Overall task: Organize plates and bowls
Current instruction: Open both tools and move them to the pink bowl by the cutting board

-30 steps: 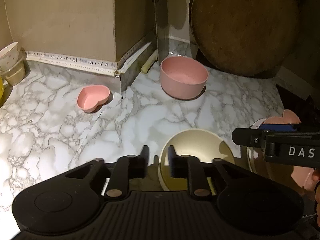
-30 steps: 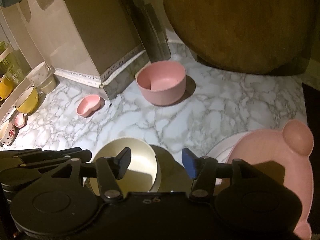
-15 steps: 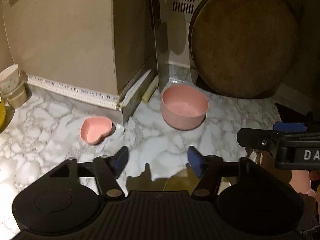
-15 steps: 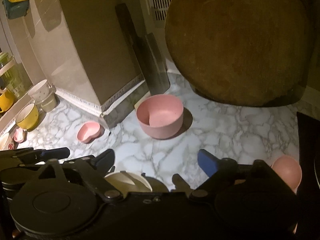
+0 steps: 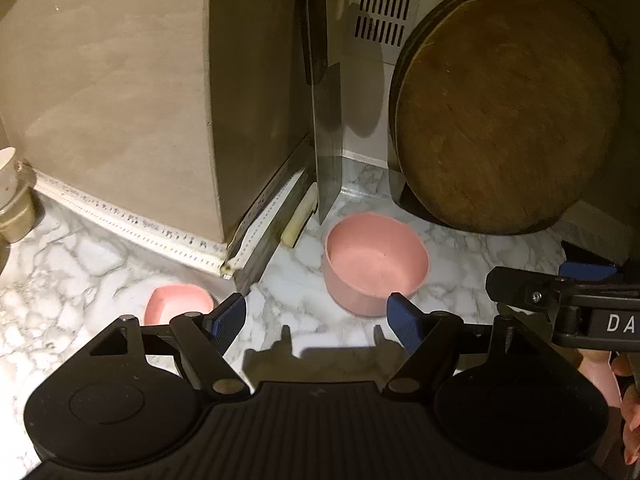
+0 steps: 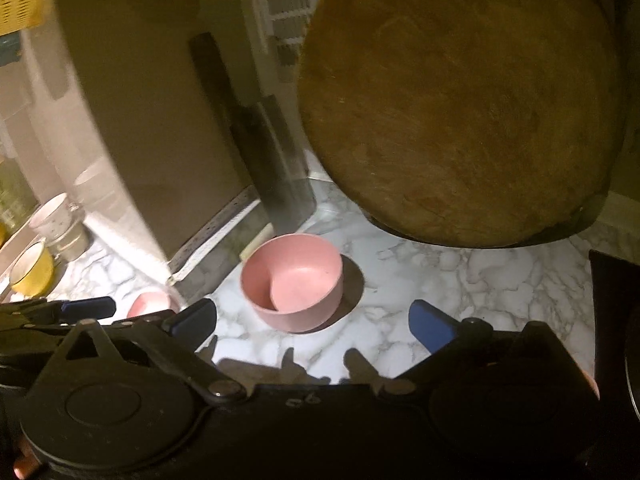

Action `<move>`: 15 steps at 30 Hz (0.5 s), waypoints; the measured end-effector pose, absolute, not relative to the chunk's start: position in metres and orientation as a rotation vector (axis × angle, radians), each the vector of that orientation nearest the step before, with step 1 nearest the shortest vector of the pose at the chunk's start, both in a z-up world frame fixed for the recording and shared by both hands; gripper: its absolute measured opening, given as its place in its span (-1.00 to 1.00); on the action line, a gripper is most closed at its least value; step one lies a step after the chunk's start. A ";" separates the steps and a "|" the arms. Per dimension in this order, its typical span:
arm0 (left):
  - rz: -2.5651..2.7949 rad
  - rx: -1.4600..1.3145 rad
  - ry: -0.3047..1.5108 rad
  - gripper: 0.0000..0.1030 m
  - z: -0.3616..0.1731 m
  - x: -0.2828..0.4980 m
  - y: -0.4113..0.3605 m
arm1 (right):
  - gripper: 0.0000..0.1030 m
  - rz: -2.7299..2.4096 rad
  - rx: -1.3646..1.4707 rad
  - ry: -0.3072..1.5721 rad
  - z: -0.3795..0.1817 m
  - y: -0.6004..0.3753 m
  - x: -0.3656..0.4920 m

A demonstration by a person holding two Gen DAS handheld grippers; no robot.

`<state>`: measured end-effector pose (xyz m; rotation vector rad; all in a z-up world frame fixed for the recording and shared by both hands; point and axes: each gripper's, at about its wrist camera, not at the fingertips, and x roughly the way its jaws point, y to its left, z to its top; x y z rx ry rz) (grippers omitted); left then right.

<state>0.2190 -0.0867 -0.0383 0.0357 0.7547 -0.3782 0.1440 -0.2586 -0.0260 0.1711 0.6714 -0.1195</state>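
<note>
A round pink bowl [image 5: 376,266] stands upright on the marble counter [image 5: 80,264], ahead of both grippers; it also shows in the right wrist view [image 6: 294,280]. A small pink heart-shaped dish [image 5: 176,304] lies to its left, partly behind my left gripper's finger, and shows in the right wrist view [image 6: 150,304]. My left gripper [image 5: 318,322] is open and empty, short of the bowl. My right gripper [image 6: 312,322] is open and empty, also short of the bowl. The right gripper's side shows at the right of the left wrist view [image 5: 560,300].
A large round wooden board [image 5: 508,108] leans on the back wall, right of the bowl. A cleaver [image 5: 324,132] stands against the wall corner. Cups [image 6: 56,220] and a yellow cup [image 6: 32,268] stand at the far left. A dark object [image 6: 616,312] borders the right.
My left gripper opened and let go of the cream bowl. Both grippers rose and drew back; the cream bowl and pink bear plate have dropped out of view.
</note>
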 end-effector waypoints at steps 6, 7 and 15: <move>-0.374 0.050 0.761 0.50 -0.044 0.245 -0.100 | 0.99 -0.167 0.184 0.714 -0.037 -0.272 0.168; -0.373 0.053 0.764 0.50 -0.046 0.250 -0.102 | 0.98 -0.175 0.189 0.721 -0.039 -0.274 0.172; -0.365 0.076 0.800 0.50 -0.064 0.279 -0.117 | 0.88 -0.221 0.197 0.771 -0.057 -0.290 0.201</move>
